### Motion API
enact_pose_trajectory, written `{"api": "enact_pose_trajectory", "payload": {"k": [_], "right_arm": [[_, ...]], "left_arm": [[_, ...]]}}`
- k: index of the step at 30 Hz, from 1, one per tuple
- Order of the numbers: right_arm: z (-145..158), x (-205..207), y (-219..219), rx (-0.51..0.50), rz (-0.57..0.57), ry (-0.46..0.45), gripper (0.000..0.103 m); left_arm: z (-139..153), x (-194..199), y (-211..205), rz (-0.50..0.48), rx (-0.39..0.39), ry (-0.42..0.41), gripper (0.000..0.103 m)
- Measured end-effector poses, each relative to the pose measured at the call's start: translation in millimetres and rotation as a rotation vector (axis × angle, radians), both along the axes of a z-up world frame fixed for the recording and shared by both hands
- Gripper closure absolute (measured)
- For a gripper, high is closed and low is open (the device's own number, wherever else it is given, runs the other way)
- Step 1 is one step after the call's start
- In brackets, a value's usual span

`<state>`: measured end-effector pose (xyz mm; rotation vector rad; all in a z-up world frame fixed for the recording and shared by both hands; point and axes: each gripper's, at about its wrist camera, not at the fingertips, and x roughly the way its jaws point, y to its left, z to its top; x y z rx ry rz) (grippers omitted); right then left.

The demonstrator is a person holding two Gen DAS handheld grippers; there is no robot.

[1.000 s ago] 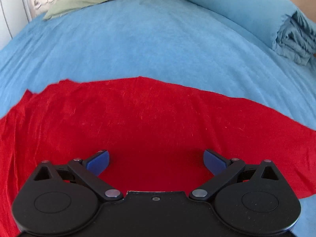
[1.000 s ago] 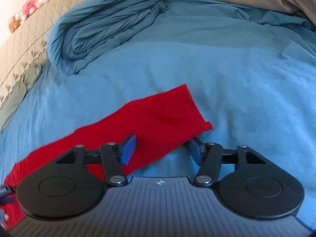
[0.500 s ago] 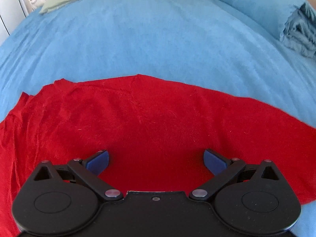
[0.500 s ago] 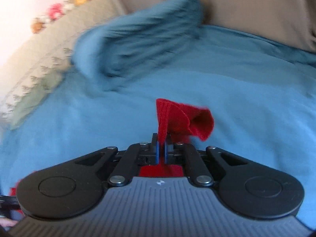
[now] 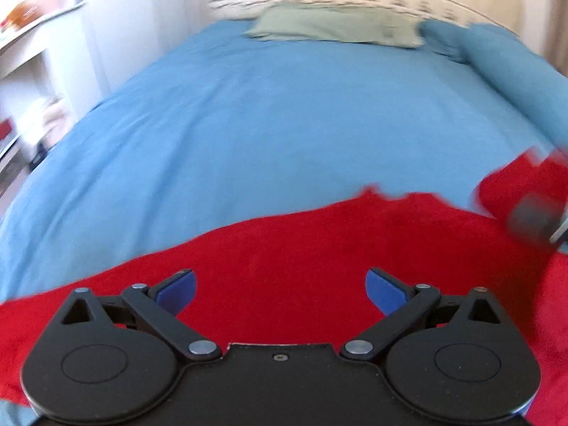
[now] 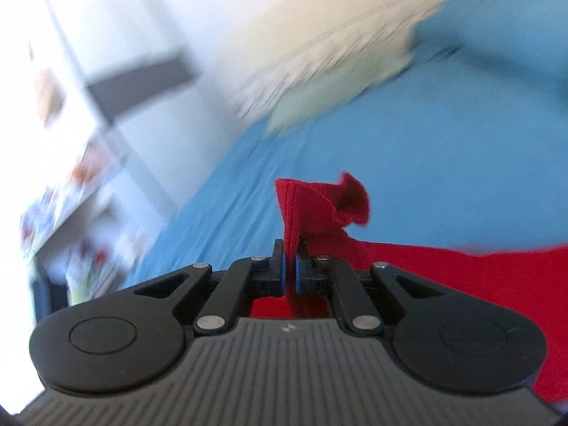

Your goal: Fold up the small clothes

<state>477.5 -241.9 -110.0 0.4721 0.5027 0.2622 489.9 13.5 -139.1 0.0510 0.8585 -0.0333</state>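
The red cloth (image 5: 301, 248) lies on the bed (image 5: 284, 106). The right gripper (image 6: 291, 266) pinches its cuff; the left gripper (image 5: 280, 291) hovers wide, empty. Soft, light, floppy: hold edges.

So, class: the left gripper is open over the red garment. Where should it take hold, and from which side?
Probably the far hem of the red garment, approached from above: that edge lies flat and free on the blue sheet. The left gripper is open; the right gripper already pinches an end.
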Motion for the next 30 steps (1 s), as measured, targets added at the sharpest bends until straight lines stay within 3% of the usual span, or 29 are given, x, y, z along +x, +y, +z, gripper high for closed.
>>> {"api": "enact_pose_trajectory", "payload": {"k": [2,5,12,13,15,17,21,25,30], "right_arm": [[-29.1,11.7,51.8,-0.075,0.094,0.058,0.083],[-66.2,15.4,93.4,-0.113,0.155,0.143,0.083],[-91.9,2.8,109.3,-0.232,0.186,0.146,0.078],[-91.2,0.5,109.2,-0.245,0.198,0.140,0.074],[-91.3,-7.5,112.5,-0.266,0.222,0.123,0.037],[-88.6,-19.5,114.1,-0.311,0.225,0.094,0.021],[-74.4,-47.3,108.9,-0.410,0.243,0.044,0.017],[-76.2,-78.4,88.3,-0.480,0.242,0.037,0.017],[-82.9,-90.8,69.7,-0.474,0.215,0.062,0.017]], "left_arm": [[-8.9,-4.5,26.2,0.026,-0.019,0.023,0.000],[-19.6,-12.5,50.7,0.028,-0.042,0.047,0.000],[-26.6,-12.2,54.7,-0.020,-0.128,0.066,0.000],[-27.3,-11.8,53.6,-0.031,-0.142,0.066,0.000],[-25.3,-8.8,45.6,-0.059,-0.175,0.075,0.000],[-26.3,-3.7,40.3,-0.098,-0.214,0.090,0.000],[-35.8,1.1,16.8,-0.201,-0.248,0.135,0.002],[-49.0,-2.7,-9.5,-0.286,-0.191,0.135,0.015],[-60.2,-8.9,-21.2,-0.308,-0.123,0.114,0.016]]}}
